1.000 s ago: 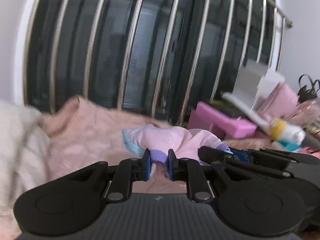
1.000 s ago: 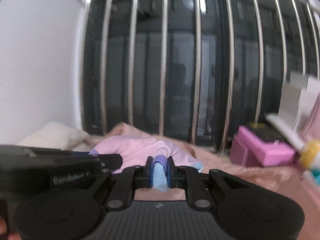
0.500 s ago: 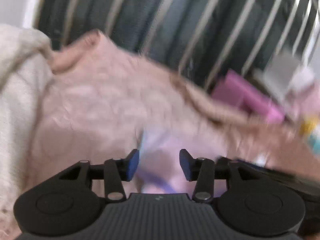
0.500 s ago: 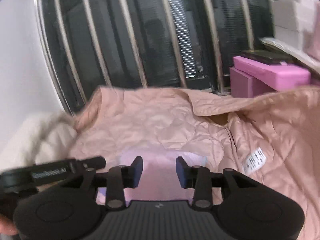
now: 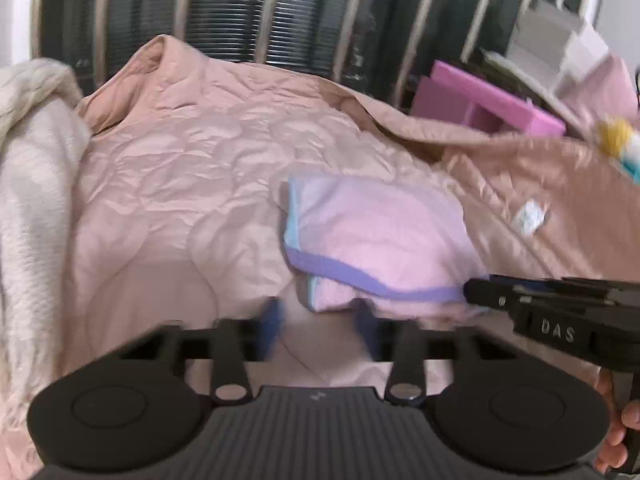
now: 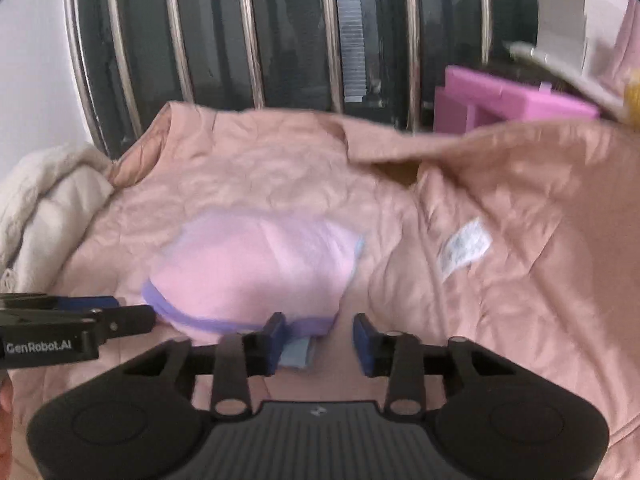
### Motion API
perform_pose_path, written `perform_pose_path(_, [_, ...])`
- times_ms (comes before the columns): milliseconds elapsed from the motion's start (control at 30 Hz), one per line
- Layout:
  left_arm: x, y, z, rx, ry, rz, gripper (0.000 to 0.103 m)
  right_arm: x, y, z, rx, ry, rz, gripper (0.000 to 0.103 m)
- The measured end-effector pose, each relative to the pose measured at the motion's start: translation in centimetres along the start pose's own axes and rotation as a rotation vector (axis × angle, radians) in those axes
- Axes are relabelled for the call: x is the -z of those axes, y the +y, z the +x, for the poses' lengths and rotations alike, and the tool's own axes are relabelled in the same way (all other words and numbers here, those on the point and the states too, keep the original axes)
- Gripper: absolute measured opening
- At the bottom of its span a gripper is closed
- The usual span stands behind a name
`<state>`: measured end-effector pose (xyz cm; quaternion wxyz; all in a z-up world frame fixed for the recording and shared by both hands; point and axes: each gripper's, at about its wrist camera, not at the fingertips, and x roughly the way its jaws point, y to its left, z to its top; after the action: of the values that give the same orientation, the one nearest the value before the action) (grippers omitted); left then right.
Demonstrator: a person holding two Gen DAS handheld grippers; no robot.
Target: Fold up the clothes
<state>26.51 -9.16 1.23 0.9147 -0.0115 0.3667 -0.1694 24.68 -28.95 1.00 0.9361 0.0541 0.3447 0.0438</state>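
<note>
A small folded pink garment [image 5: 376,232] with a purple hem and light blue edge lies on a spread pink quilted jacket [image 5: 192,152]. My left gripper [image 5: 320,330] sits just short of its near corner, jaws apart and closing, nothing pressed between them. The right gripper's tip [image 5: 480,292] reaches the hem from the right. In the right wrist view the garment [image 6: 256,264] lies ahead of my right gripper [image 6: 320,338]. Its jaws are closing too, with a blue corner of the cloth beside the left finger [image 6: 276,336]. The left gripper's tip [image 6: 132,316] enters at the left.
A cream fleece garment [image 5: 32,160] is heaped at the left. The jacket [image 6: 520,240] shows a white label [image 6: 464,248]. A pink box [image 5: 488,104] and pale boxes stand at the back right. Metal railing bars [image 6: 252,32] run before dark glass behind. A hand [image 5: 616,432] holds the right gripper.
A second ago both grippers were shut on the folded garment, held up. They opened and let it go; it now lies on the jacket. Both views have dipped down toward it.
</note>
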Motion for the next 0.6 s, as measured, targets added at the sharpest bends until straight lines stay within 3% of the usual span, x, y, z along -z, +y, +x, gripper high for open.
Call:
perform_pose_path(33, [0.1, -0.1, 0.2, -0.007, -0.003, 0.012, 0.004, 0.2, 0.0, 0.1, -0.006, -0.005, 0.004, 0.008])
perform_pose_path(67, [0.3, -0.2, 0.3, -0.014, -0.006, 0.023, 0.002, 0.3, 0.0, 0.1, -0.007, -0.013, 0.006, 0.007])
perform_pose_path(200, [0.0, 1.0, -0.3, 0.001, -0.016, -0.024, 0.001, 0.1, 0.0, -0.4, 0.009, -0.027, -0.004, 0.006])
perform_pose_path(300, [0.3, 1.2, -0.4, -0.047, -0.015, -0.008, 0.000, 0.1, 0.5, -0.4, 0.016, -0.012, -0.040, 0.007])
perform_pose_path(433, [0.7, 2.4, -2.9, 0.008, -0.020, -0.064, 0.016, 0.0, 0.7, -2.1, 0.021, -0.039, -0.017, 0.022])
perform_pose_path(500, [0.9, 2.5, -5.2, -0.027, -0.042, -0.068, 0.020, -0.2, 0.8, -3.9, -0.005, -0.074, 0.007, 0.026])
perform_pose_path(600, [1.0, 2.7, -8.9, -0.040, -0.059, -0.091, 0.047, -0.7, 1.7, -7.1, -0.012, -0.124, 0.014, 0.026])
